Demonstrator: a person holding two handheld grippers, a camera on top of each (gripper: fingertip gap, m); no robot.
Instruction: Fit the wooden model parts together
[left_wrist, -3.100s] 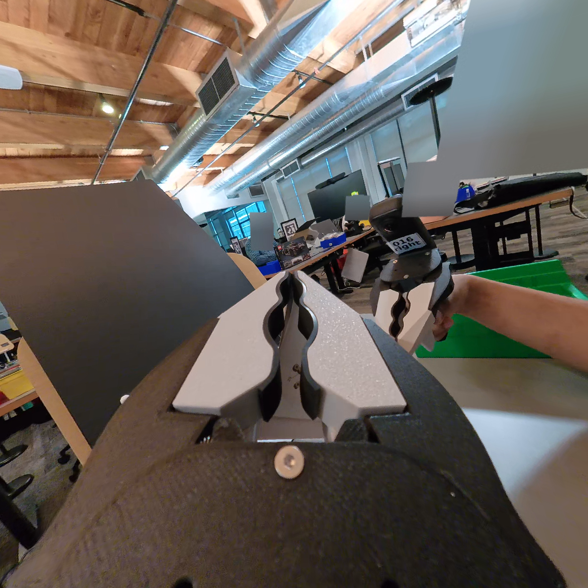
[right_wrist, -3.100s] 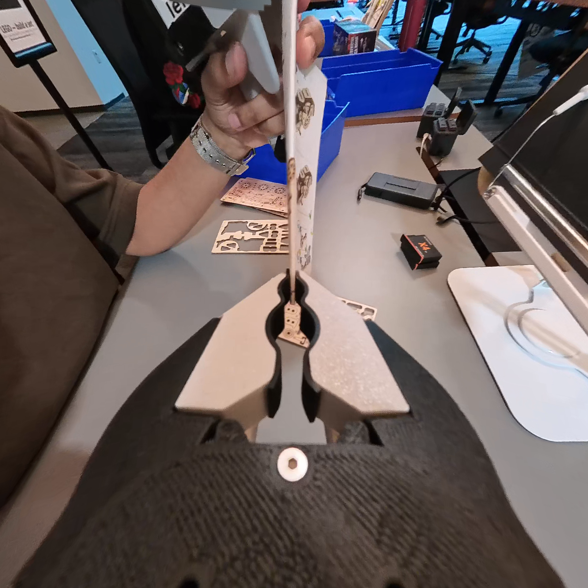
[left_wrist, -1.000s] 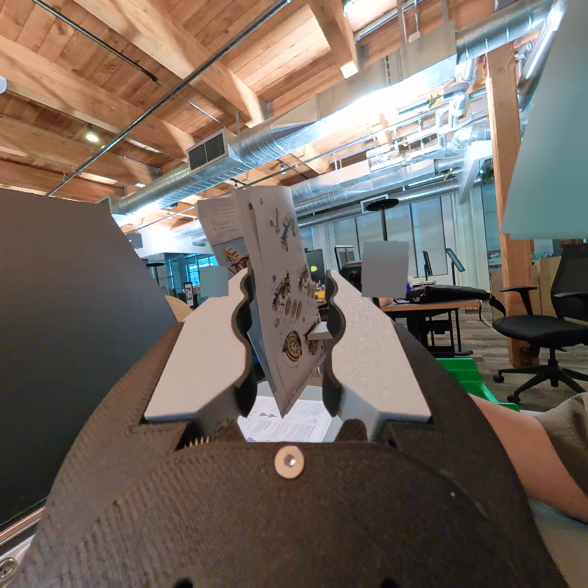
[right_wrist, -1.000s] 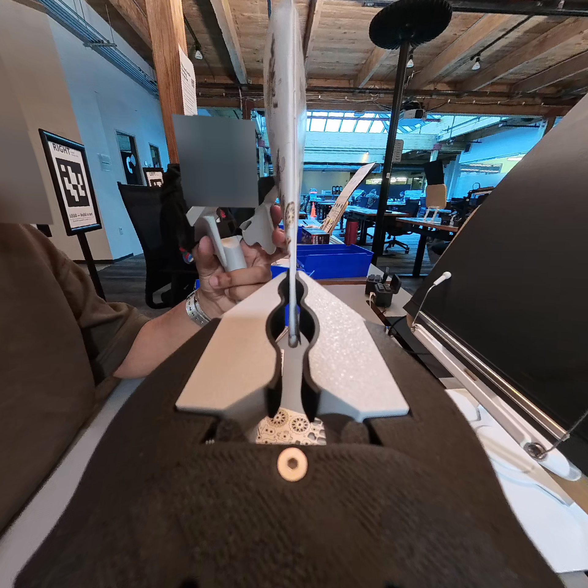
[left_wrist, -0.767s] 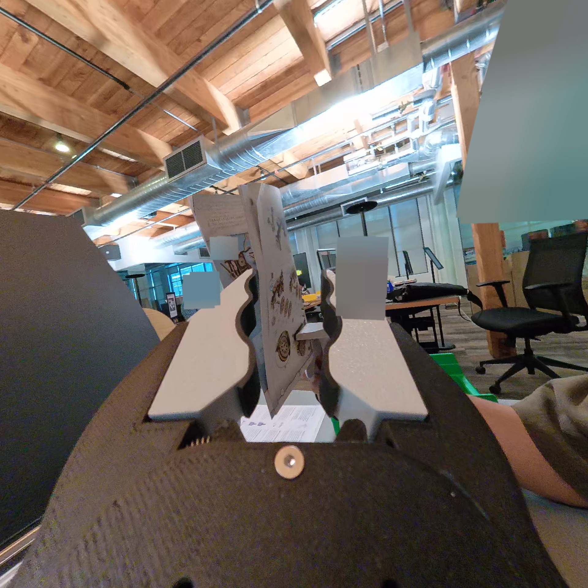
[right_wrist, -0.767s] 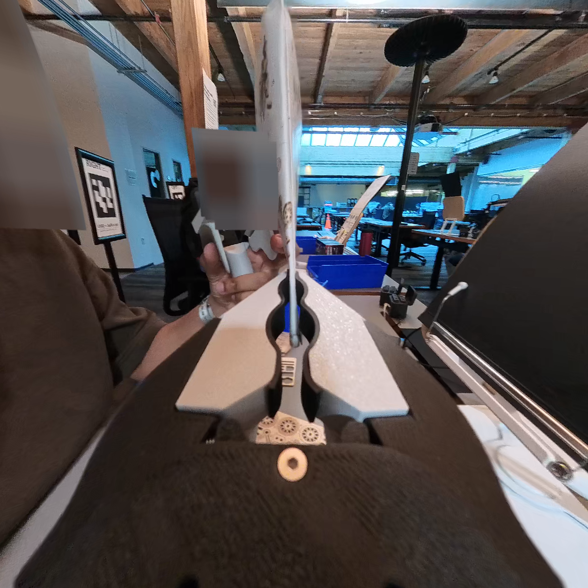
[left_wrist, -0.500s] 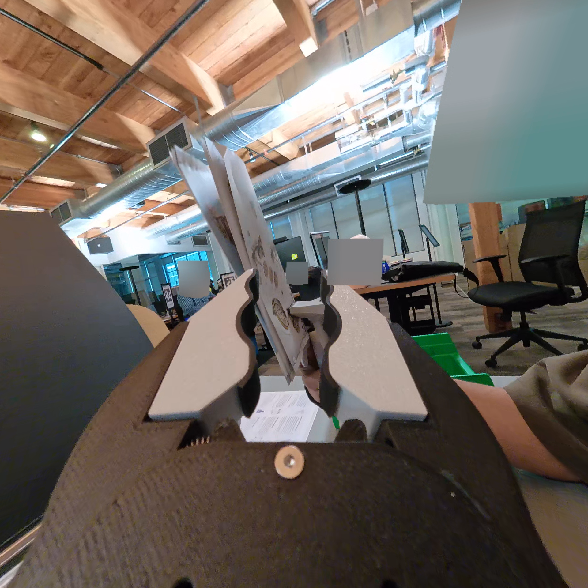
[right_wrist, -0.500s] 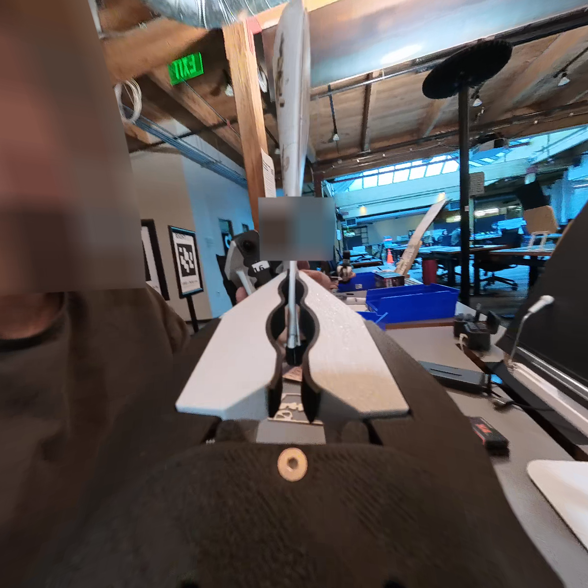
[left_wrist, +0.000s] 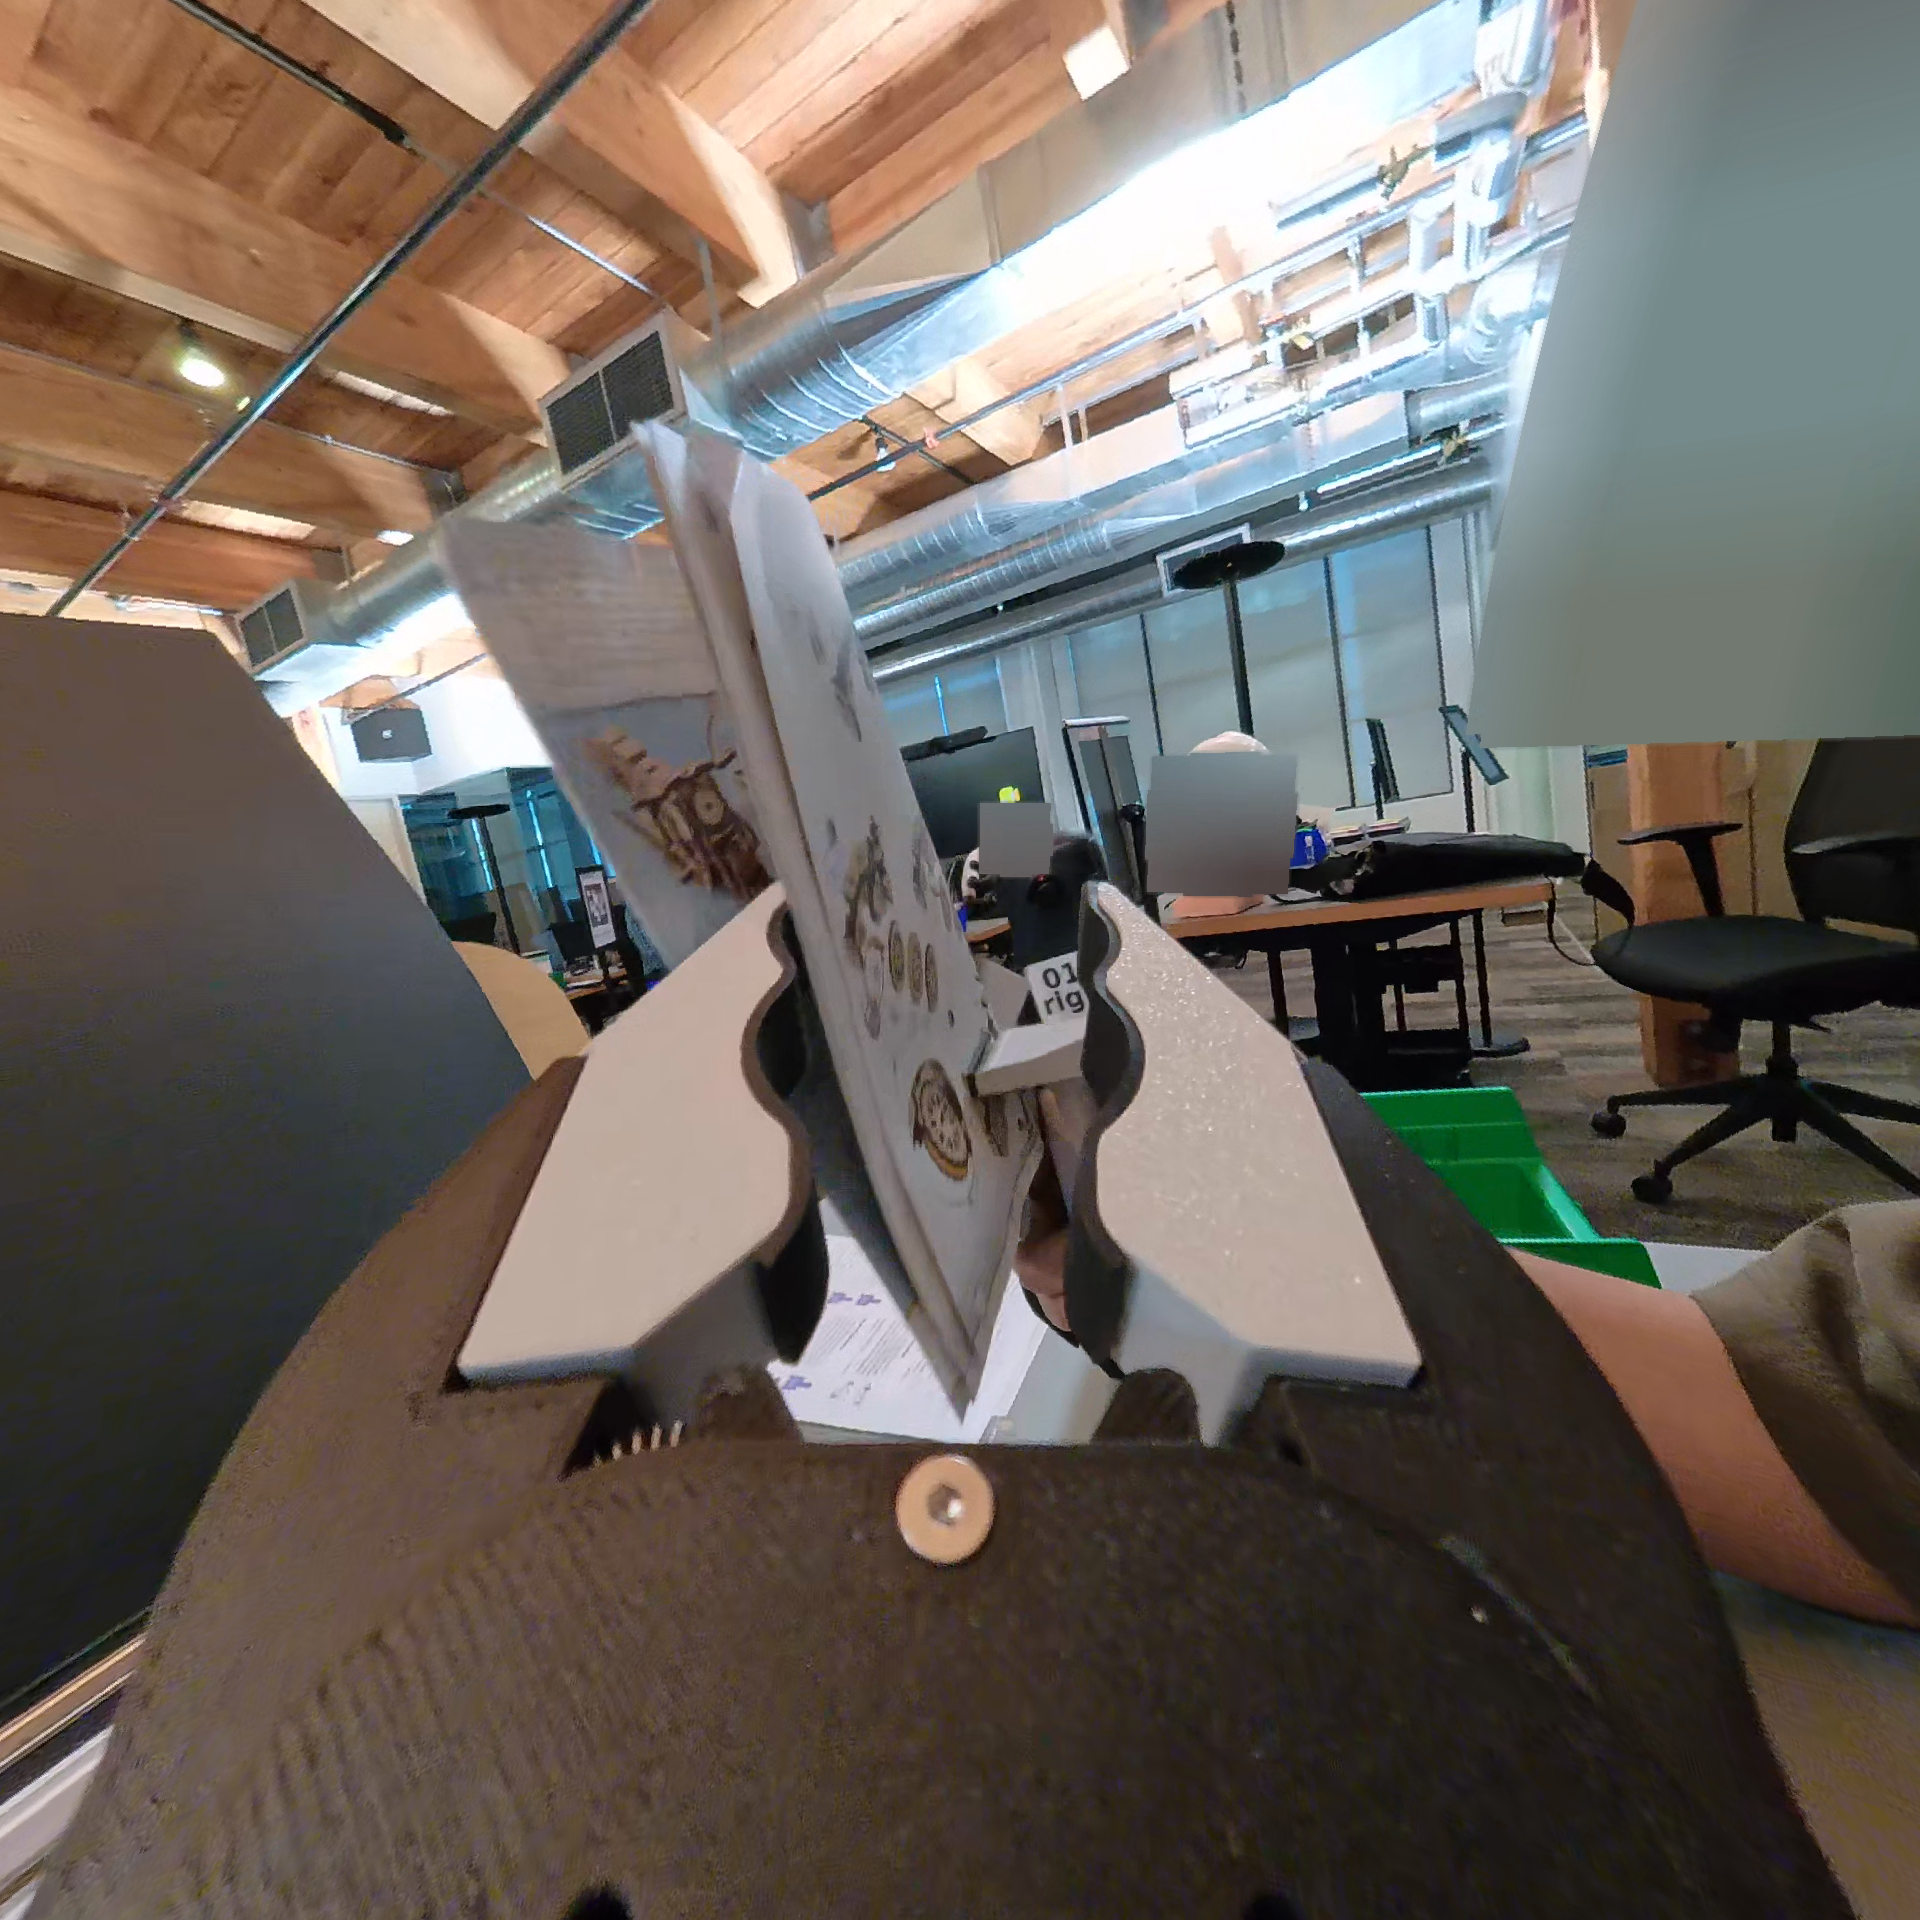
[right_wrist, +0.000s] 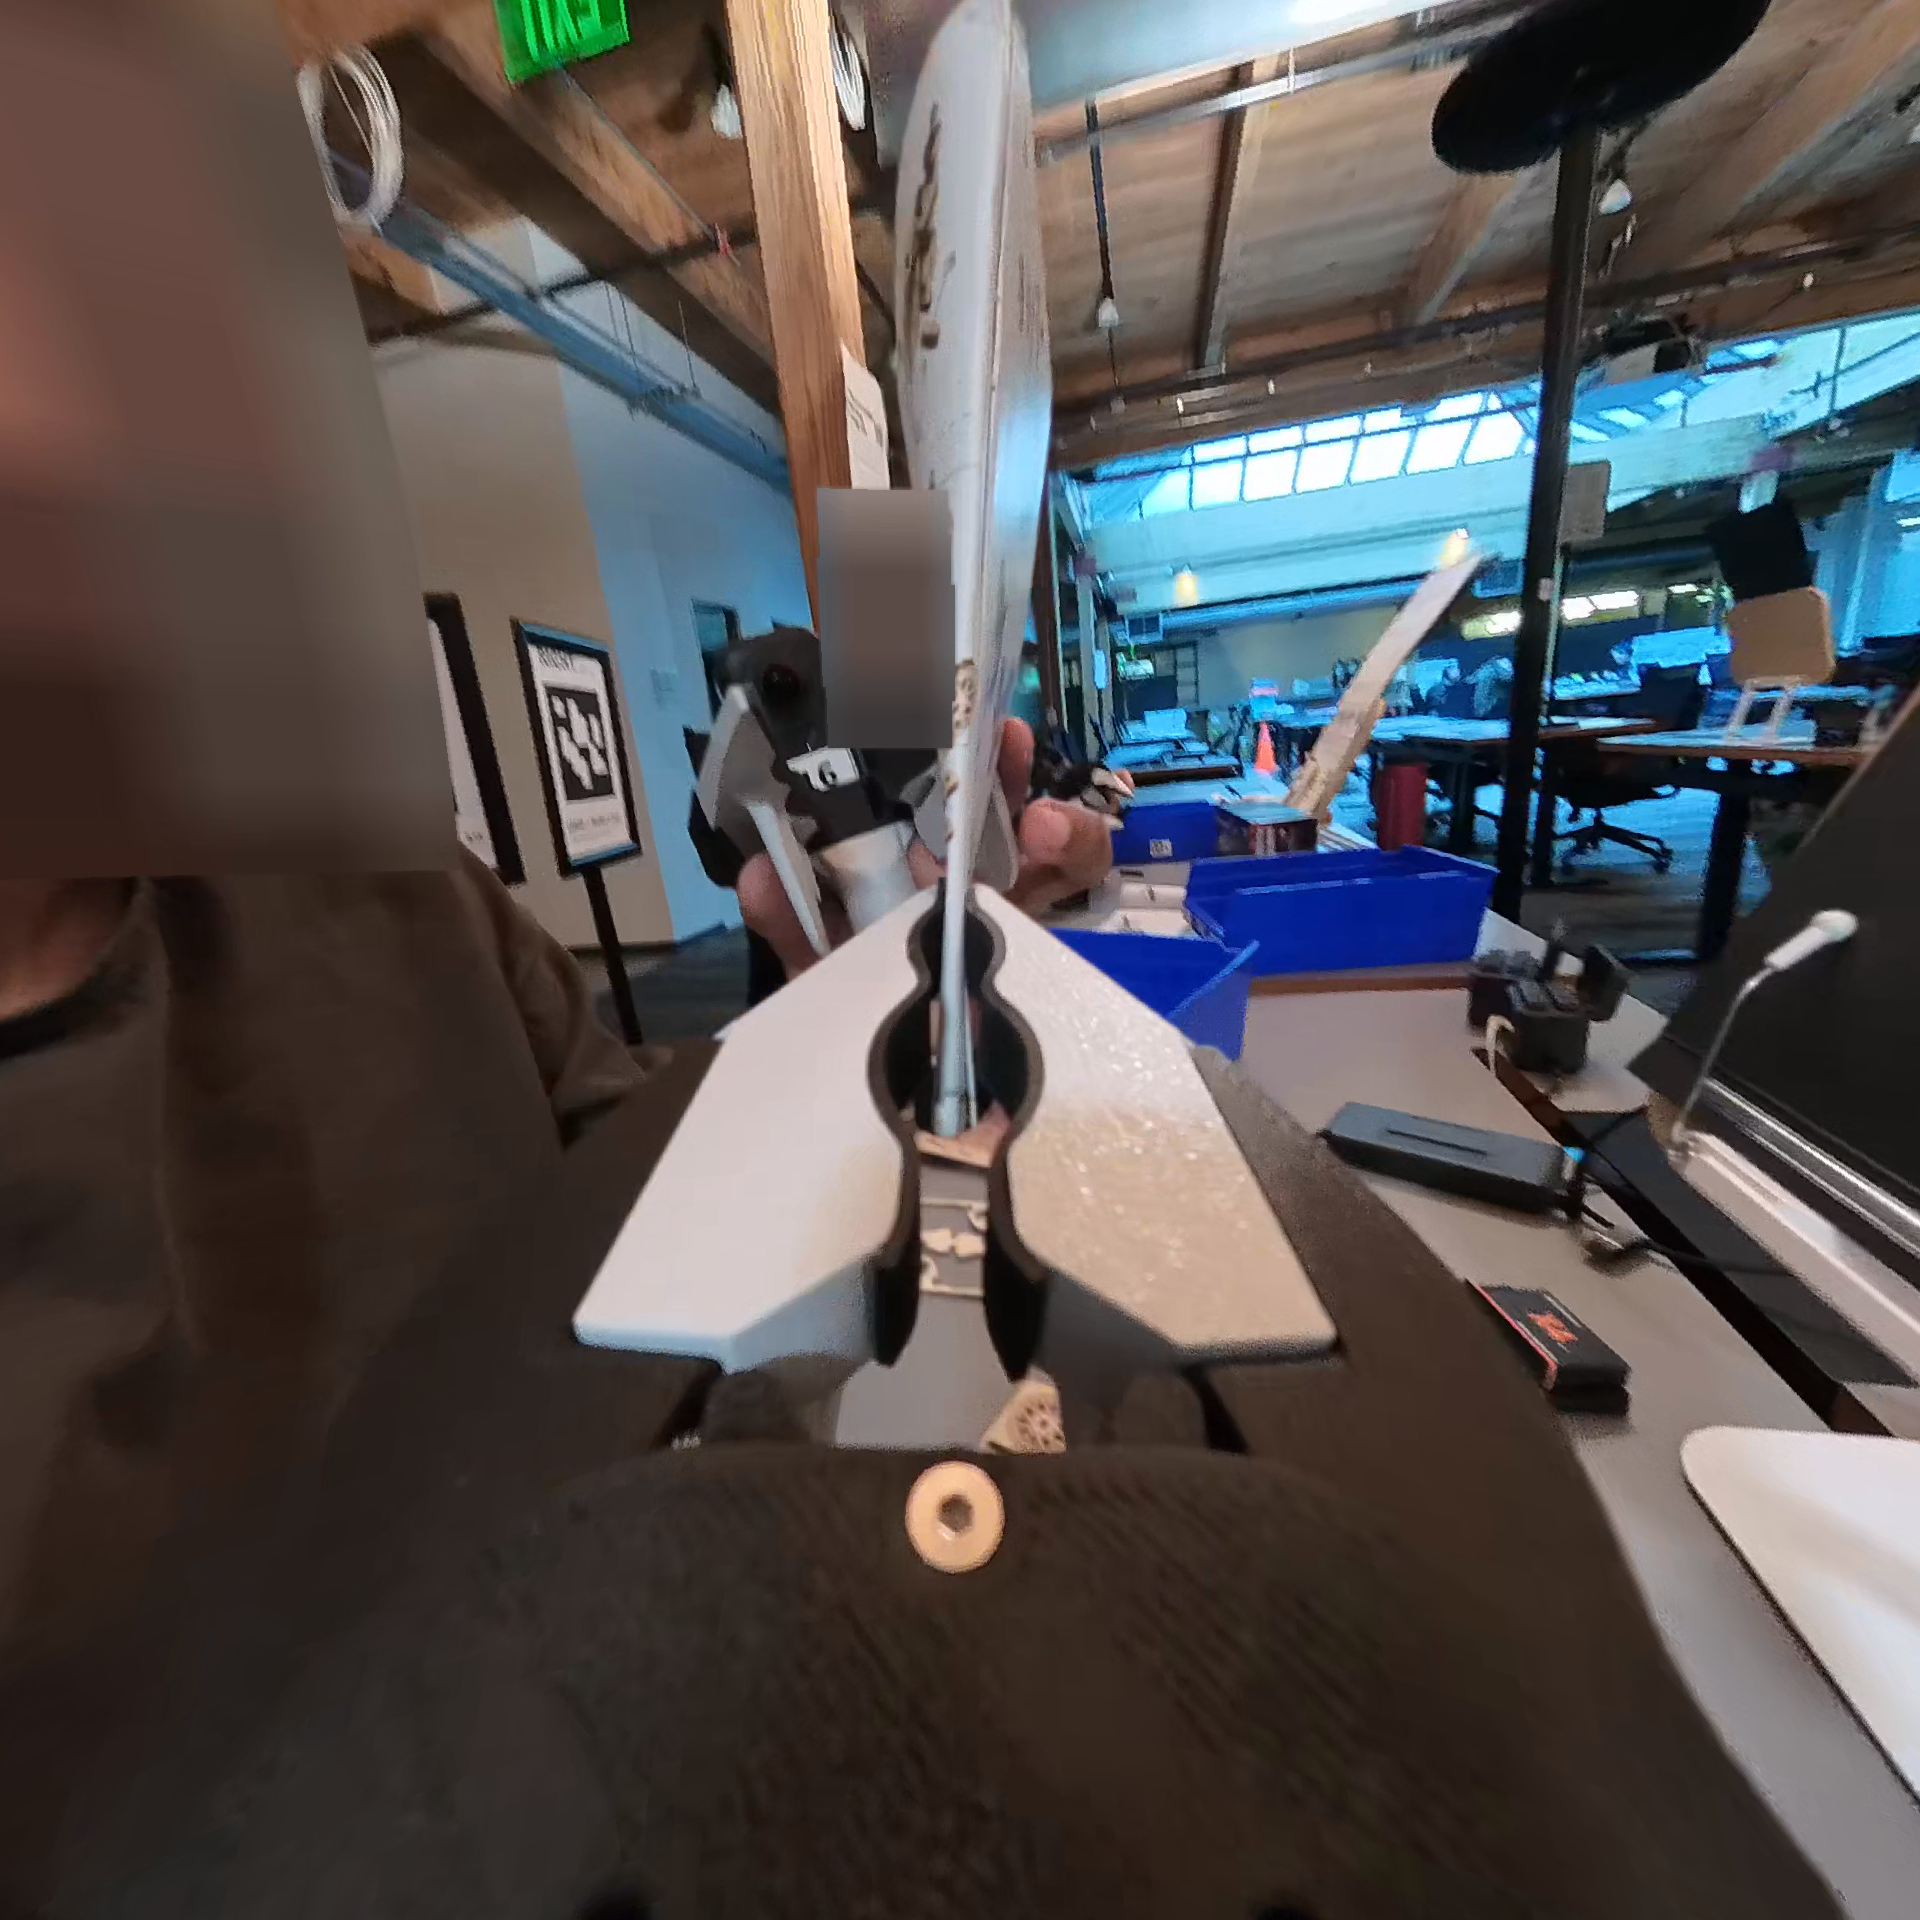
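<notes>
standing upright in the air, the thin grey printed instruction booklet with pictures of wooden clock parts (right_wrist: 971, 416) is clamped along its lower edge by the right gripper (right_wrist: 951, 940), whose pale grey fingers (right_wrist: 1122, 1143) are pressed together on it. its long axis runs straight up from those fingertips toward the ceiling, leaning a little.

the left gripper (left_wrist: 935, 925) is spread wide, holding nothing, and the same booklet (left_wrist: 862, 935) stands in the gap between its two fingers (left_wrist: 1226, 1164), closer to the left-hand one, tilted so its top falls away to the left. whether paper touches that finger i cannot tell.

the left is the free one and already straddles the pages, so it looks like the one to pinch next.

flat cut wooden model sheets (right_wrist: 1023, 1423) lie on the grey table (right_wrist: 1351, 1049) below the right fingers, only slivers showing, none yet joined.
</notes>
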